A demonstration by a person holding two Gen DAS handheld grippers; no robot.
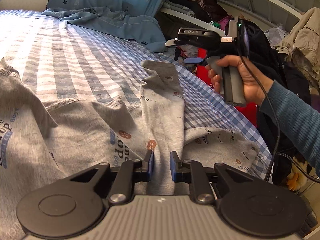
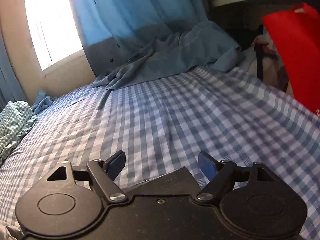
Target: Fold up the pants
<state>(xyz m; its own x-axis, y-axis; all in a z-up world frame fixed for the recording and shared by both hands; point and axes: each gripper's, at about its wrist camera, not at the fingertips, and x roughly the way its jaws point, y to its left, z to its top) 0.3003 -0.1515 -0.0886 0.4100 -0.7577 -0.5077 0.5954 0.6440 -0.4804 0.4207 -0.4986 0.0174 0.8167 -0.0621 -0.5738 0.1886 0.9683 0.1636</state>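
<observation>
Left gripper pinching a pant leg; right one free above the bed.

The grey printed pants (image 1: 84,128) lie rumpled on the blue checked bedsheet (image 1: 84,60), one leg (image 1: 163,108) running away toward the bed's edge. The left gripper (image 1: 162,166) has narrowed onto a ridge of that leg, its blue pads (image 1: 172,166) pressing the cloth. The right gripper (image 2: 161,167) hangs wide and empty over bare sheet. Judged: the fold is just starting; next, the right needs a matching hold farther along the leg.
</observation>
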